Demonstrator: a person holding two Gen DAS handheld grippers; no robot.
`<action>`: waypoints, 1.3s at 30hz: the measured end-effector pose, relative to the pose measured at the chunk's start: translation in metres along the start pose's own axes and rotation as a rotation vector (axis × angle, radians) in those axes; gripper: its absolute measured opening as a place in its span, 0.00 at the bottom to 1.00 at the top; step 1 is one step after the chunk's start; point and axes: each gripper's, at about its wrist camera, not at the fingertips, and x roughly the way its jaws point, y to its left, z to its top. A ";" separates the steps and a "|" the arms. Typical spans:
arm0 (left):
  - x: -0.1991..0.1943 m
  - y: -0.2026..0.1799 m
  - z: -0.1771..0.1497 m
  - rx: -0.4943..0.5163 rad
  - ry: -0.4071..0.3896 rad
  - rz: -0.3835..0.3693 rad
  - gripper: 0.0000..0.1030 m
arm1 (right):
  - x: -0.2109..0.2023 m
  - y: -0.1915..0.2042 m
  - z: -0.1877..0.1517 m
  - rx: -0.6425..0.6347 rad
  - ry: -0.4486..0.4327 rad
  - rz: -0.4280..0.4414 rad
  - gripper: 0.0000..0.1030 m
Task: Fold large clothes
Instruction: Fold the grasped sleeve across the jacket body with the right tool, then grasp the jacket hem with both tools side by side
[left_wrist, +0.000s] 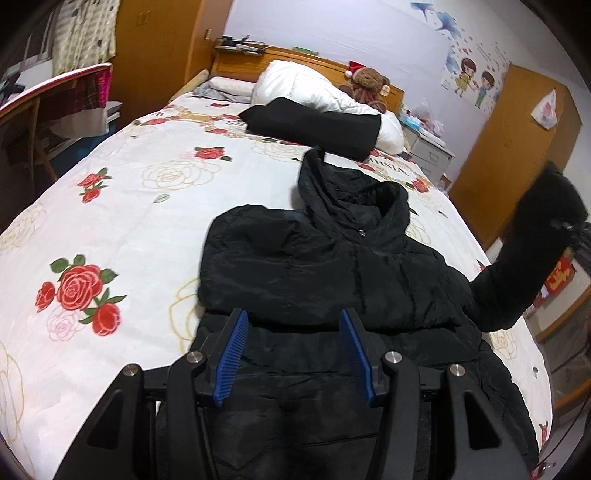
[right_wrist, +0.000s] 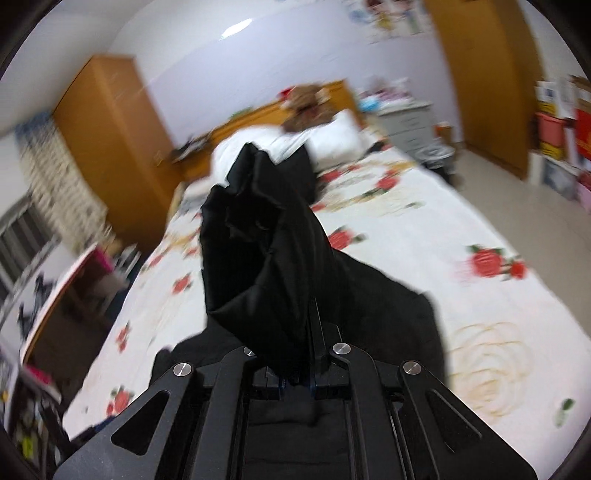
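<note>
A black hooded puffer jacket (left_wrist: 332, 273) lies front up on the rose-print bed, hood toward the headboard. Its left sleeve (left_wrist: 243, 258) is folded across the chest. My left gripper (left_wrist: 293, 325) is open and empty just above the jacket's waist, blue pads (left_wrist: 232, 354) apart. My right gripper (right_wrist: 295, 369) is shut on the jacket's right sleeve (right_wrist: 258, 251) and holds it raised above the bed; the lifted sleeve also shows in the left wrist view (left_wrist: 532, 258). The right wrist view is motion-blurred.
A folded black garment (left_wrist: 314, 125), a white duvet (left_wrist: 303, 88) and a teddy bear (left_wrist: 369, 85) lie near the headboard. A desk and chair (left_wrist: 55, 107) stand left of the bed (left_wrist: 147, 177). A wooden wardrobe (left_wrist: 509, 140) and grey drawers (left_wrist: 428, 147) stand right.
</note>
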 end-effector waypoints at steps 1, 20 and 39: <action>0.000 0.005 0.000 -0.008 0.000 0.004 0.52 | 0.013 0.011 -0.007 -0.018 0.026 0.012 0.07; 0.020 0.053 -0.007 -0.088 0.039 0.017 0.52 | 0.183 0.105 -0.132 -0.182 0.470 0.177 0.67; 0.156 -0.081 0.026 0.010 0.244 -0.171 0.61 | 0.068 -0.044 -0.084 -0.001 0.217 -0.031 0.67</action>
